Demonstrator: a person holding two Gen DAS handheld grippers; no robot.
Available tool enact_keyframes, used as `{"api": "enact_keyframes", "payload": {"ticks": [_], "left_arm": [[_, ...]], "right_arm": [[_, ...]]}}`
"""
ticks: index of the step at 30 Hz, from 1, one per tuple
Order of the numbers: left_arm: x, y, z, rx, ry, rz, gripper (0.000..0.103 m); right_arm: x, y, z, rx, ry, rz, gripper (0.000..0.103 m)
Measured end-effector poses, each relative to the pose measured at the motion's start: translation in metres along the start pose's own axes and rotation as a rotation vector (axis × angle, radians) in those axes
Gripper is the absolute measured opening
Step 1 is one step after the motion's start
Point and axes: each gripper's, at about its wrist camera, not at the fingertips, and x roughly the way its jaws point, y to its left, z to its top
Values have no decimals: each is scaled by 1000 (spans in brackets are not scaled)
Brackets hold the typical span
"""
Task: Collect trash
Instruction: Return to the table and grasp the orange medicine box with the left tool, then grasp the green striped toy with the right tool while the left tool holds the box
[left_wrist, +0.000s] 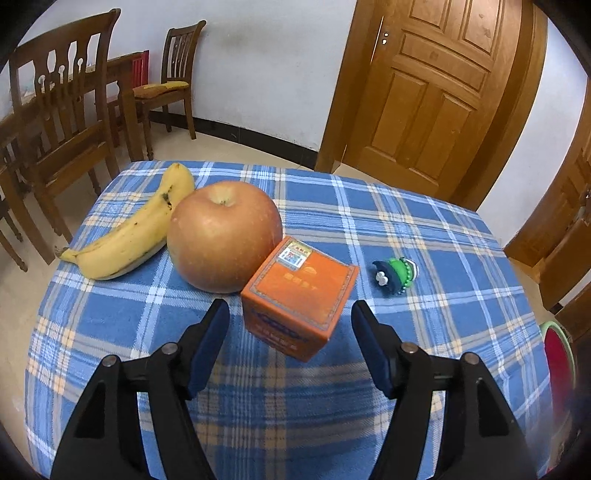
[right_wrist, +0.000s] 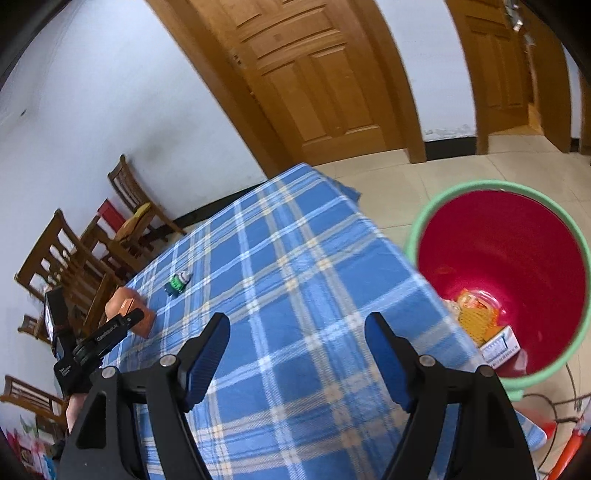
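An orange cardboard box (left_wrist: 301, 297) lies on the blue checked tablecloth (left_wrist: 424, 240), touching a large apple (left_wrist: 223, 236). My left gripper (left_wrist: 290, 314) is open, its fingers either side of the box's near end, not touching it. A red bin with a green rim (right_wrist: 502, 273) stands on the floor right of the table and holds an orange packet (right_wrist: 476, 314) and a white carton (right_wrist: 502, 345). My right gripper (right_wrist: 297, 326) is open and empty above the table's near right part. The box (right_wrist: 142, 319) and left gripper body (right_wrist: 92, 343) show at far left there.
A banana (left_wrist: 136, 229) lies left of the apple. A small green and dark toy (left_wrist: 393, 275) sits right of the box, also in the right wrist view (right_wrist: 179, 282). Wooden chairs (left_wrist: 62, 122) stand left of the table. Wooden doors (left_wrist: 432, 92) are behind.
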Motion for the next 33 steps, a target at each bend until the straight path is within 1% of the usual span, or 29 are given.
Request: {"api": "enact_keyframes", "payload": {"ticks": [2,6,15,18,22,25,29,33], "left_arm": [[5,2,-2,1,15,-5,54],[3,6,-2,-6,10,-20,54],[-12,11,-9,-11,22,9,54],[-23,12,-7,-23,0,-4,54],[-39,14,-4,-23,-53,1,54],[-46,16,-3,-20,-78,23,54],[-55,26,1,-54,-102,25,53],[-59,37,4,-87,-121,61,53]], "right_arm": [[7,9,2,-28,13,5,78],[19,30,7,-83,36,16,78],[57,74,9,-188,76,24,78],[74,90,10,-217,84,33,78],[98,111,10,-239,108,47,78],[113,127,11,-269,120,51,78],[129,144,12,-308,125,61,78],[145,153,13,-315,135,69,77]]}}
